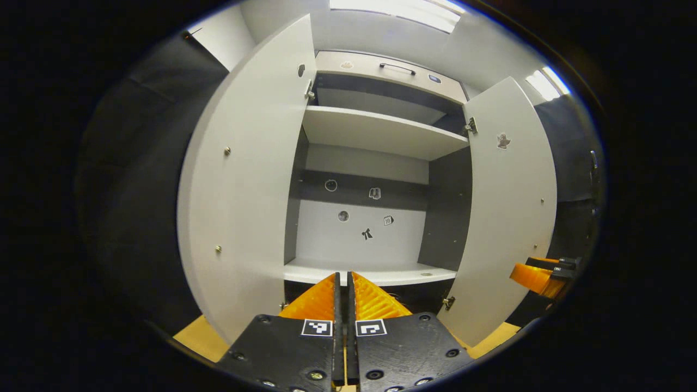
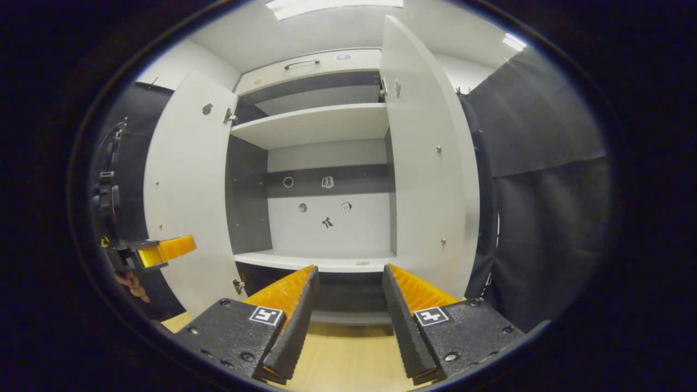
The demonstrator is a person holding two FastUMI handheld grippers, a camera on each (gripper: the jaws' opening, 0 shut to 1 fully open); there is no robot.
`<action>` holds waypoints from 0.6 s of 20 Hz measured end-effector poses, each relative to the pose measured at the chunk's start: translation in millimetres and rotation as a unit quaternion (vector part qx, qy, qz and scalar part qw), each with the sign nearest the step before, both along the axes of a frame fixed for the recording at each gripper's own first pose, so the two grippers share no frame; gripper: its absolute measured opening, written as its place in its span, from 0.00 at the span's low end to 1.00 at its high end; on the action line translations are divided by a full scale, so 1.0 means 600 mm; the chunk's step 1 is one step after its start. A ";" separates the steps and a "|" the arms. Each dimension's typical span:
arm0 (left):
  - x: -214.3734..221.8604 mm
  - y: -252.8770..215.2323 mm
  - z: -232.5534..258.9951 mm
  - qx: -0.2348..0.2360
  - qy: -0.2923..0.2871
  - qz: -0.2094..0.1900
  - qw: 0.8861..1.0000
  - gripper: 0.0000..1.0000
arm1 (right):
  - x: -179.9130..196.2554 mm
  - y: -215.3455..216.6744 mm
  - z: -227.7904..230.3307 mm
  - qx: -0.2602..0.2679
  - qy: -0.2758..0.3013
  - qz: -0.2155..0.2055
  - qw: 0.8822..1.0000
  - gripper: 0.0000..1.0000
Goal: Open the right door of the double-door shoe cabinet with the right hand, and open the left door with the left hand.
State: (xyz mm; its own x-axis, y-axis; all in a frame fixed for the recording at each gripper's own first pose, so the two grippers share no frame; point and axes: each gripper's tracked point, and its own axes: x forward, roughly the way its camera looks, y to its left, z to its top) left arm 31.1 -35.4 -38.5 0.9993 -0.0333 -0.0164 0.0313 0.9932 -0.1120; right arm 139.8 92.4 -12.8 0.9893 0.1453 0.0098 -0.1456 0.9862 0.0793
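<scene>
In my left gripper view, the shoe cabinet (image 1: 375, 163) stands straight ahead with its left door (image 1: 245, 179) and right door (image 1: 509, 212) both swung wide. My left gripper (image 1: 344, 291) has its jaws closed on nothing.

In my right gripper view, my right gripper (image 2: 348, 288) hangs before the lower shelf (image 2: 321, 261), jaws open, touching neither door.

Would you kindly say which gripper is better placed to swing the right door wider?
Probably the right: the right gripper, open, sits close beside the right door, while the left gripper, shut, sits nearer the left door.
</scene>
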 end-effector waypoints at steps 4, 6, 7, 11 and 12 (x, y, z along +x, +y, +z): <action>0.023 0.009 -0.008 0.028 0.006 0.014 0.999 0.03 | 0.003 -0.004 -0.008 -0.023 0.002 -0.004 1.000 0.74; 0.033 0.012 -0.012 0.029 -0.001 0.022 0.999 0.04 | 0.009 -0.003 -0.005 -0.023 -0.004 0.000 1.000 0.74; 0.027 0.010 -0.011 0.030 -0.005 0.024 0.999 0.06 | 0.011 -0.002 -0.007 -0.021 -0.006 0.003 1.000 0.74; 0.019 0.019 -0.020 0.042 -0.013 0.047 0.998 0.79 | 0.025 0.002 -0.009 -0.006 -0.012 0.007 1.000 0.74; 0.017 0.022 -0.023 0.039 -0.012 0.053 0.998 0.86 | 0.028 0.004 -0.006 -0.003 -0.014 0.009 1.000 0.74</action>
